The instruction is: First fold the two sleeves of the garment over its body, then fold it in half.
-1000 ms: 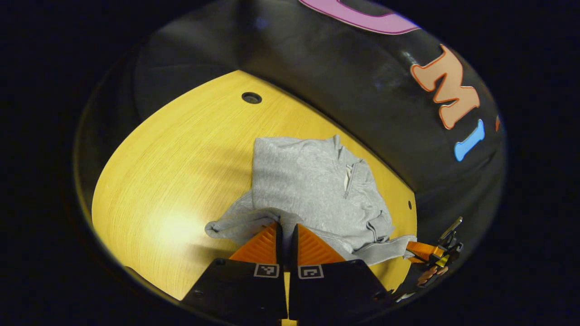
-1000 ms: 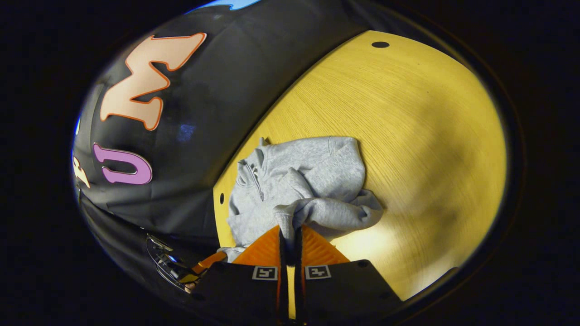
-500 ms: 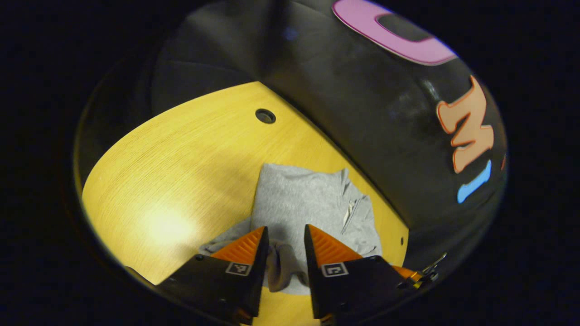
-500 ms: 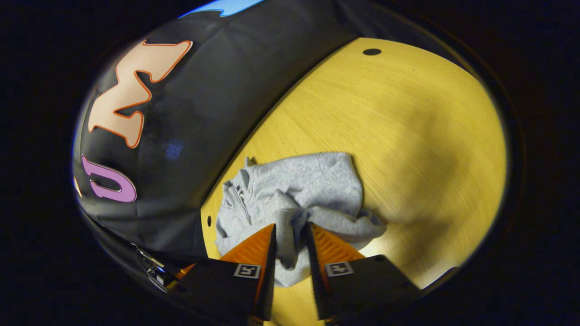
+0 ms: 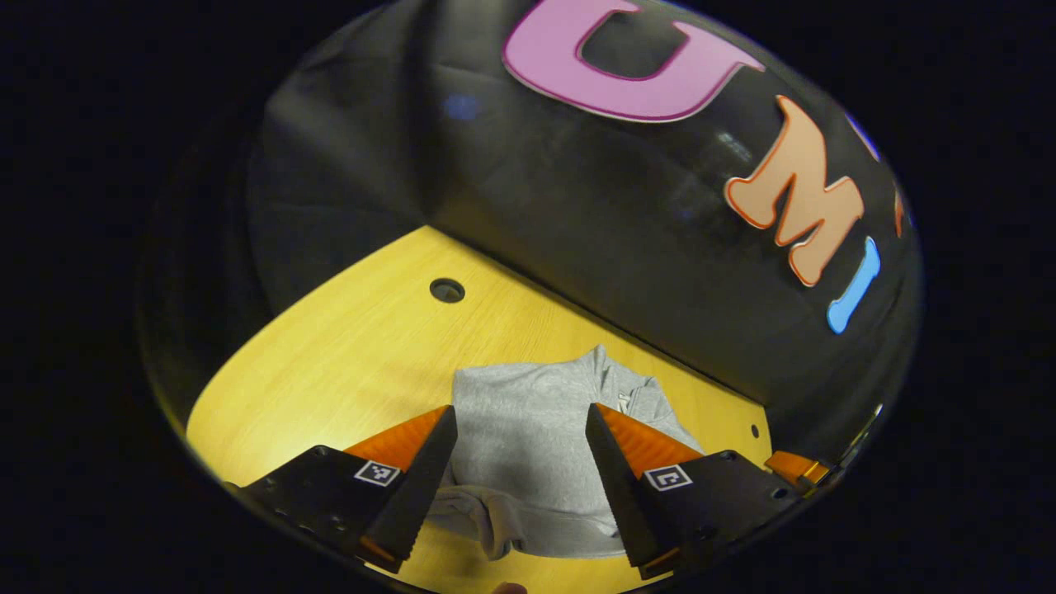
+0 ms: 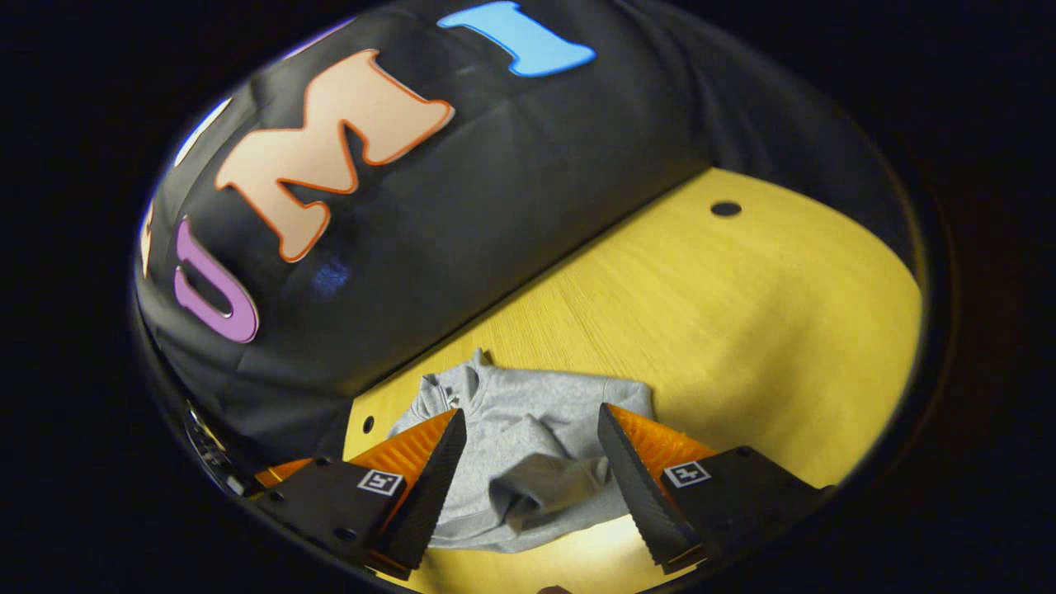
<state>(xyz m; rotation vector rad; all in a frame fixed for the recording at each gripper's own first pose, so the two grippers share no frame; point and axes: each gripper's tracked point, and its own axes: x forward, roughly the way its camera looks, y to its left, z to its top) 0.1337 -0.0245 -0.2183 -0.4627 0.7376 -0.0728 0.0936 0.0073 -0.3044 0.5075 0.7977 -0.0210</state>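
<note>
A grey zip-neck sweatshirt (image 5: 528, 429) lies on the yellow wooden table (image 5: 355, 363), collar toward the black wall. In the left gripper view my left gripper (image 5: 520, 425) stands open above it, the cloth lying between its spread fingers, untouched. A sleeve end (image 5: 487, 516) lies bunched at the near edge. In the right gripper view my right gripper (image 6: 532, 425) is open too, above the sweatshirt (image 6: 536, 396), where a folded sleeve (image 6: 544, 483) rests loose on the body. The other gripper's tip (image 5: 792, 466) shows at the right of the left gripper view.
The table (image 6: 742, 305) has a round cable hole (image 5: 446, 289) far left and another hole (image 6: 725, 209) far right. A small hole (image 6: 367, 424) sits beside the collar. The black cloth wall runs close behind the garment.
Both grippers were shut on the sleeves a second ago. They have opened, let the sleeves drop onto the body, and pulled back and up.
</note>
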